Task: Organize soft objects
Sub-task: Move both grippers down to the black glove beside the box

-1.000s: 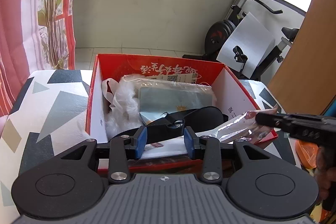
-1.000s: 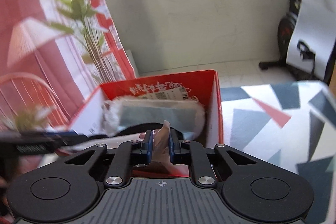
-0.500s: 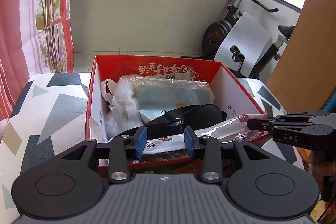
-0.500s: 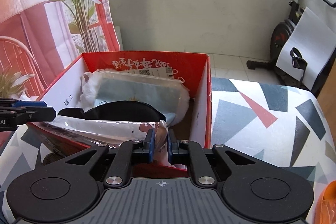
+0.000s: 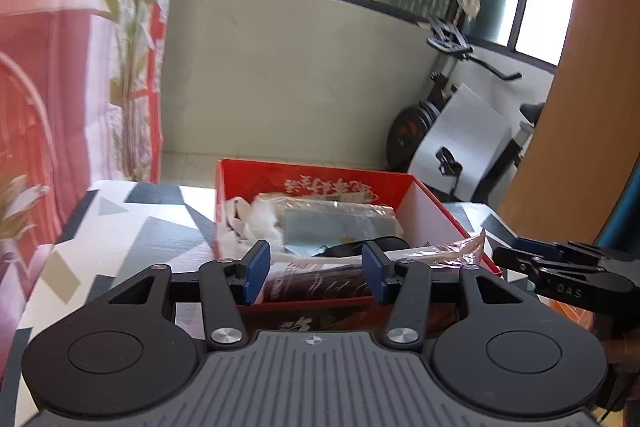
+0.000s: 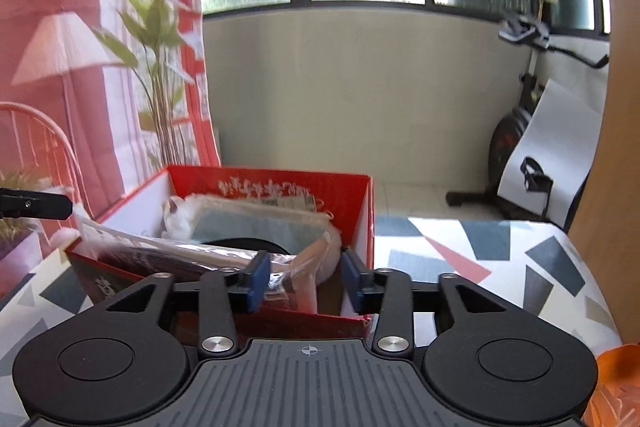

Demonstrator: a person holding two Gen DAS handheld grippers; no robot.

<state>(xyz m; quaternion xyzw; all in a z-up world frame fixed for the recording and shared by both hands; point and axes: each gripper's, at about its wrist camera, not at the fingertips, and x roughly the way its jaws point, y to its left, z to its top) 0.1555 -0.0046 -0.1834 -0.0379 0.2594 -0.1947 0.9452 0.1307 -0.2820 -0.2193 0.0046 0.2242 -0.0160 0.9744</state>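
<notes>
Now plastic-wrapped packet (image 6: 304, 263) loose across red box (image 6: 360, 195), between both grippers' opening fingers (image 6: 256, 281).

The box (image 5: 344, 183) looks like glossy red cardboard with plain white inner walls, and the packet (image 5: 448, 251) lying across its near edge is wrapped in clear, crinkled, shiny film. Inside sit a fluffy white bundle (image 5: 260, 223), a pale blue pack (image 5: 340, 227) under glossy film and a matt black strap (image 5: 368, 245). Both tongs, left (image 5: 316, 271) and right (image 6: 305, 279), are matt black plastic with ribbed grey housings, smooth blue pads and bright metal screws, and the counter (image 6: 480, 267) carries a smooth printed cover.
</notes>
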